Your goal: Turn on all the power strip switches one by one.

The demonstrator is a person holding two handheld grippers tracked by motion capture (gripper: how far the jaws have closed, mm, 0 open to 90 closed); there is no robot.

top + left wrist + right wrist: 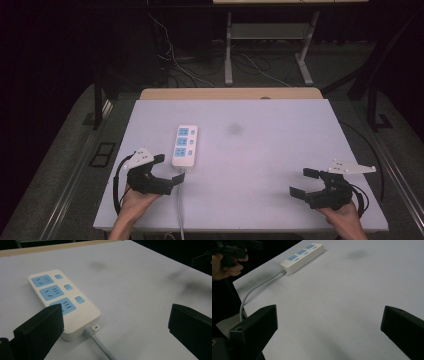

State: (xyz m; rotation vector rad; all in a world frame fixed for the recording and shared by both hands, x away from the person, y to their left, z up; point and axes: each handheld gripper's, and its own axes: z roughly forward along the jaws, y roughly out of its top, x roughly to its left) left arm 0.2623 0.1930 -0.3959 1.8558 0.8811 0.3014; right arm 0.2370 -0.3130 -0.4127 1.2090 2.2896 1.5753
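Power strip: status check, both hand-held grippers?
Left hand-held gripper open, beside the power strip's cord end, holding nothing. Right hand-held gripper open, empty, far right on the white table. Nothing blocking the strip.

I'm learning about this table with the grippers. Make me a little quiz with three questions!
1. True or false: the left gripper is shut on the power strip.
2. How many blue sockets does the power strip have?
A) two B) three C) five
3. Fill in: the strip's grey cable runs off the table's ____ edge.

Key:
1. False, its jaws are open, holding nothing.
2. B
3. Near, the person's side.
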